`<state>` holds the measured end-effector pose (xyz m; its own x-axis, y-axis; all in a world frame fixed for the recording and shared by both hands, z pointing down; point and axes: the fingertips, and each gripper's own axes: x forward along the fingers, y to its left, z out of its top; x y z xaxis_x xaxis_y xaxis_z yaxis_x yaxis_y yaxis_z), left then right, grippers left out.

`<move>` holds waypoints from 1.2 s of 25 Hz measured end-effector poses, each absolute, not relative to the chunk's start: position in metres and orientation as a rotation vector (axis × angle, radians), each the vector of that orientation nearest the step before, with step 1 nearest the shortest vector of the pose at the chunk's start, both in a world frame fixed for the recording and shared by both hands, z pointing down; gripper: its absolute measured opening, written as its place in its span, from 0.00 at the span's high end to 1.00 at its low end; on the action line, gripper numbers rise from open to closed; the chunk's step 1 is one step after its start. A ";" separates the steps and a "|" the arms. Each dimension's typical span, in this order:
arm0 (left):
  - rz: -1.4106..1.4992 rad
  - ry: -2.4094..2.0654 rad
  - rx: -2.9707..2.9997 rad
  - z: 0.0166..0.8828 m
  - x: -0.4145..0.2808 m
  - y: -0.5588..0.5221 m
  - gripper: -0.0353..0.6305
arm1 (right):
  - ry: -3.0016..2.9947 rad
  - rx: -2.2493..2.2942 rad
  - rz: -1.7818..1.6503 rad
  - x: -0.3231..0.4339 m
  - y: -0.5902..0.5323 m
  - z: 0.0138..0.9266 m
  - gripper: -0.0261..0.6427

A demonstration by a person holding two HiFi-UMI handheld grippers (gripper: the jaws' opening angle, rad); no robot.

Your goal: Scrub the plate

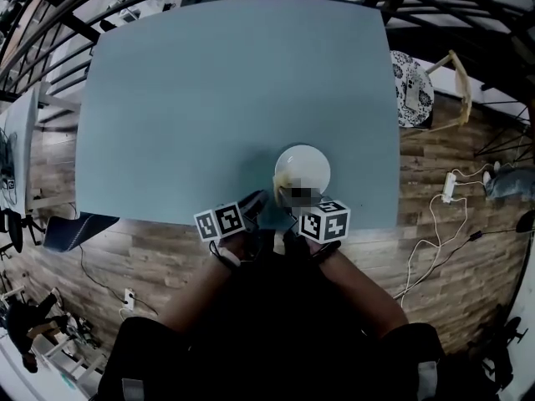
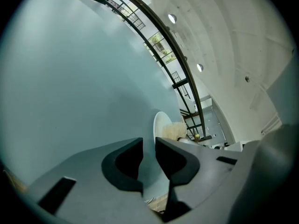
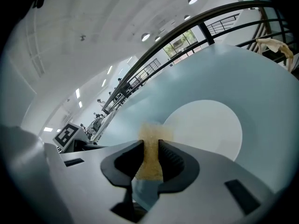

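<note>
As the scene stands: the scrubbing looks barely started, with the tool at the edge of the dish, not out on its face.
Plate (image 1: 306, 164): white, round and apparently empty; it lies flat on the blue table (image 1: 209, 82), toward 5 o'clock from the table's middle and near the person's edge.
Right gripper (image 3: 150, 146): its tongs are clamped on a tan sponge (image 3: 150, 155), which stands up between them and reaches forward to the plate's rim at about 8 o'clock on the dish in the head view.
Contact: the sponge seems to touch the rim, though how hard it presses cannot be told.
Left gripper (image 2: 149, 146): its tongs stand narrow with only a slim gap and nothing between them; it hangs over the table just beside the plate, at roughly 8 o'clock from it, not touching it.
Step in hand: likely the first strokes of the scrub.
Doing it well: the sponge should press flat on the plate's face and travel in overlapping circles from rim to centre, not only along the near edge.
Steadying: nothing holds the plate, so it may slide toward 12 o'clock under a push; the free left gripper could brace the rim.
Pressure: firm but downward, since a sideways shove near the table edge risks skidding the plate.
</note>
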<state>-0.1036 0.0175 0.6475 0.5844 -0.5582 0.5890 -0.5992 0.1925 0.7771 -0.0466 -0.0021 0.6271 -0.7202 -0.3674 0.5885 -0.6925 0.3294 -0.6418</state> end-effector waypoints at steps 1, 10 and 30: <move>0.041 -1.044 1.459 0.648 -0.102 0.017 0.81 | -2.260 0.946 1.348 -0.045 -0.001 0.628 0.81; 0.087 -1.017 1.489 0.649 -0.076 0.007 0.81 | -2.241 1.016 1.376 -0.011 0.002 0.628 0.81; 0.154 -0.983 1.493 0.655 -0.034 0.008 0.81 | -2.180 1.300 1.462 0.092 -0.022 0.629 0.81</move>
<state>-0.0345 0.0077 0.6554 0.6243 -0.4728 0.6218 -0.6408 0.1453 0.7539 0.0919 -0.0225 0.6293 -0.5878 -0.5480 0.5951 -0.7585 0.1174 -0.6410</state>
